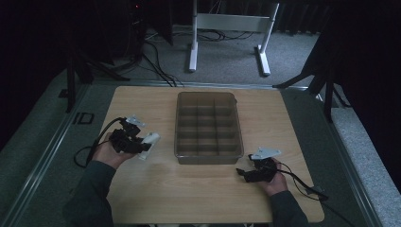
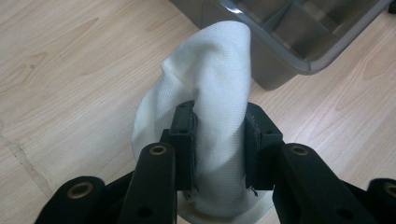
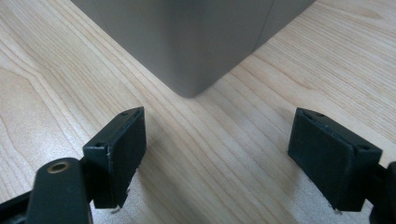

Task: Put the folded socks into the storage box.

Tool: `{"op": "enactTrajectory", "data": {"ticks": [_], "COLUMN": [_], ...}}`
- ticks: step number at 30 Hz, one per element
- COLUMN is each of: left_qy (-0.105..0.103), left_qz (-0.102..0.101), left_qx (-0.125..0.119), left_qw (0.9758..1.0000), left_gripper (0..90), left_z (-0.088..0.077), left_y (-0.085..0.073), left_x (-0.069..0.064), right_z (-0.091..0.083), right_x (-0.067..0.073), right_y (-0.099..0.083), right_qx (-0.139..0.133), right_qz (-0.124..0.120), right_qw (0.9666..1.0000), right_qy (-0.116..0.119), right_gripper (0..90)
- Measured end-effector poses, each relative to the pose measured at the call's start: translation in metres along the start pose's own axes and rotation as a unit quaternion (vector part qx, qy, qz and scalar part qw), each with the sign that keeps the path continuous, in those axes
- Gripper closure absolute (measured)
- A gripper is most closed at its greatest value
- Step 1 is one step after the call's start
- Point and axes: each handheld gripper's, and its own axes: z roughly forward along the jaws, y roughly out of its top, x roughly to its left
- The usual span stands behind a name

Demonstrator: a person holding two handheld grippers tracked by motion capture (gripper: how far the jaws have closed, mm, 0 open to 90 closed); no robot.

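A grey plastic organizer box (image 1: 208,127) with several compartments stands in the middle of the wooden table (image 1: 142,189). My left gripper (image 1: 144,144) is left of the box, shut on a white rolled cloth (image 1: 150,141). In the left gripper view the white cloth (image 2: 210,93) sticks up between the two pads, its tip near the box corner (image 2: 289,42). My right gripper (image 1: 242,173) rests on the table by the box's near right corner. In the right gripper view my right gripper (image 3: 217,158) is open with nothing between its jaws, facing the box corner (image 3: 187,46).
White table legs (image 1: 227,33) and cables lie on the floor beyond the table's far edge. Dark stands rise at both sides. Cables trail from both grippers across the table.
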Motion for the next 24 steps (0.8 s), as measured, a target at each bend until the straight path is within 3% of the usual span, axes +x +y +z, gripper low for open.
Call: {"op": "enactTrajectory", "data": {"ticks": [24], "left_qy": [-0.013], "left_qz": [0.038], "left_qx": [-0.004], "left_qw": [0.9992], "left_gripper": [69.3], "left_z": [-0.014], "left_y": [0.017], "left_x": [-0.001], "right_z": [0.0], "right_x": [0.0], "right_y": [0.0], "right_qx": [0.0], "right_qz": [0.0], "right_qw": [1.0], "right_qy": [0.0], "right_gripper": [19.0]}}
